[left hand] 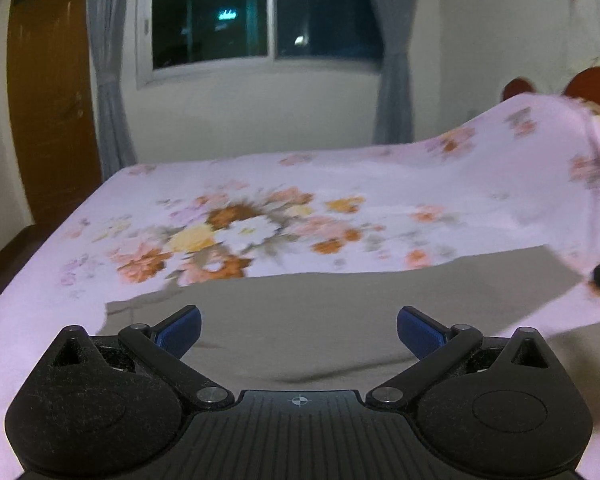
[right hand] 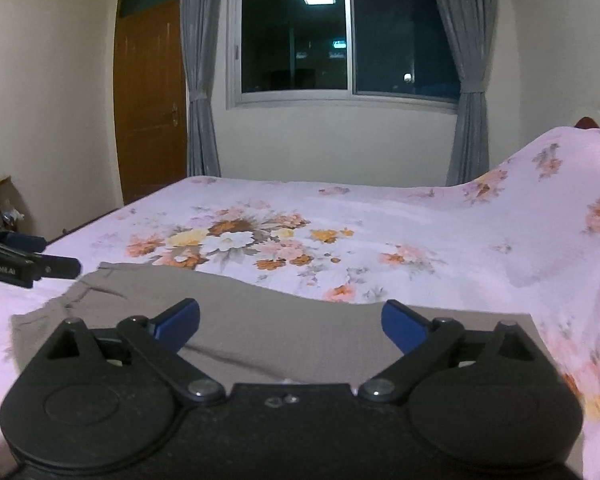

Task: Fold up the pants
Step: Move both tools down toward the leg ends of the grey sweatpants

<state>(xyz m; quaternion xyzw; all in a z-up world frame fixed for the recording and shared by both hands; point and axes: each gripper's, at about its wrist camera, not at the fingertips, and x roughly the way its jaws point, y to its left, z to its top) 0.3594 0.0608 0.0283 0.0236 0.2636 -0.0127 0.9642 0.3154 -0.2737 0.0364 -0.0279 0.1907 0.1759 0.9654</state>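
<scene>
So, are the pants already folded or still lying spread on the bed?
Spread: the pants lie flat across the bed, no layer turned over.

Floral bedsheet (right hand: pixel 380 216), dark window (right hand: pixel 346 40), grey curtains (right hand: pixel 198 80), wooden door (right hand: pixel 148 100).

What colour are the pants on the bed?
Plain grey-brown pants, clearest in the right wrist view.

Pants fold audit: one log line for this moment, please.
pants: flat on bed | left tool: open, empty | right tool: open, empty
</scene>
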